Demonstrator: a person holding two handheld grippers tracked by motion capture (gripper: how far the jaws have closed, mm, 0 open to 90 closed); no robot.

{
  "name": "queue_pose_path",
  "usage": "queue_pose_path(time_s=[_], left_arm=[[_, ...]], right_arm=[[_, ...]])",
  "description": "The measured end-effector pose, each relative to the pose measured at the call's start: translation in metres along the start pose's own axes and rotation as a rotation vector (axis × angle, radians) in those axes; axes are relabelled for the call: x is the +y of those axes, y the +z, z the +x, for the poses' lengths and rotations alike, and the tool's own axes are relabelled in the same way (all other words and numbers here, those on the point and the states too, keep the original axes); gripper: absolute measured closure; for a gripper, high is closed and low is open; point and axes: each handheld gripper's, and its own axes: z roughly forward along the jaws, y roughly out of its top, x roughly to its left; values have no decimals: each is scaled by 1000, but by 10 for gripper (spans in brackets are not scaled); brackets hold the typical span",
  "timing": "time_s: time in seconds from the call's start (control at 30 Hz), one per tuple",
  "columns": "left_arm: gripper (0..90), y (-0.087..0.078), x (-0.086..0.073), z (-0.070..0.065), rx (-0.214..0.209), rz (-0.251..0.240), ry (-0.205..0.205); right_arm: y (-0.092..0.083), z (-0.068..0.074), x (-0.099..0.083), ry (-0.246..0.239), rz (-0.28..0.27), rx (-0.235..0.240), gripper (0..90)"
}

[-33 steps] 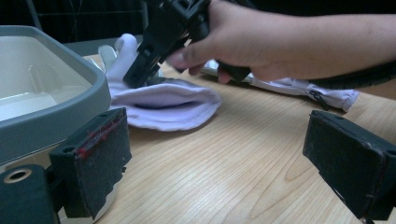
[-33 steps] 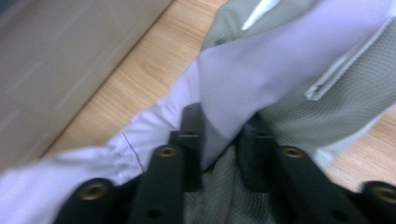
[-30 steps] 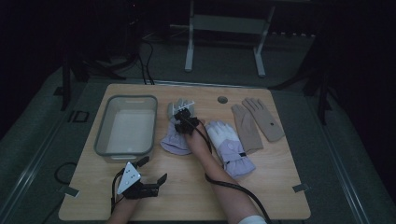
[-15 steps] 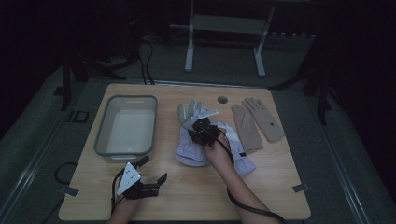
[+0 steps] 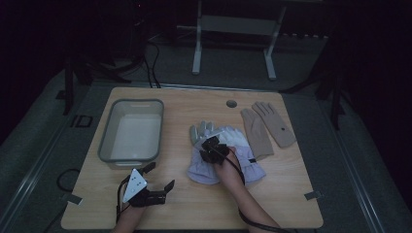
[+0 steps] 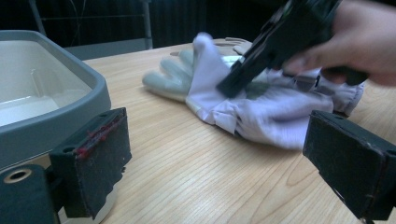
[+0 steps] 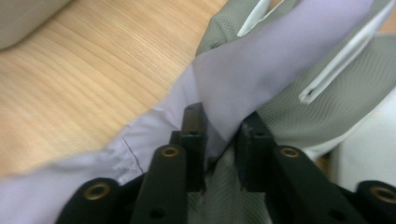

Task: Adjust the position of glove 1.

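Two tools: right tool (image 5: 212, 147) pinches the lavender glove (image 5: 204, 167); left tool (image 5: 158, 191) gapes; no legible writing.

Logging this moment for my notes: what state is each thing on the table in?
Grey tub: upright, empty.
Lilac gloves: piled mid-table, one pinched.
Tan gloves: flat, side by side, untouched.
Right gripper: shut on lilac fabric.
Left gripper: open, holding nothing, near the tub.

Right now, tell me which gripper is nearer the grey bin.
Left. The left gripper sits open on the table just in front of the grey bin; the right gripper is off to the bin's right, clamped on the lavender glove.
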Motion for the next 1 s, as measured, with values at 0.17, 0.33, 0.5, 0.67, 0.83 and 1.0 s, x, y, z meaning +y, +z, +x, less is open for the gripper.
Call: queue_pose_path(time_s=[0.17,0.33,0.5,0.67,0.83,1.0], left_arm=[[78,0,0,-1,-11,0,3],[78,0,0,-1,-9,-1,1],[78,0,0,0,-10,-2,-9],[78,0,0,0,-11,-1,-7],[78,0,0,0,-11,1,-5],[78,1,0,0,-13,4,-4]], right_arm=[[5,-6,-3,40,-19,36,641],[-7,-4,0,27,-49,48,453],[-35,-15,7,55,-139,53,349],[-55,-39,6,59,-185,30,352],[-68,-70,-17,14,-161,5,433],[-66,-95,-39,5,-128,27,416]])
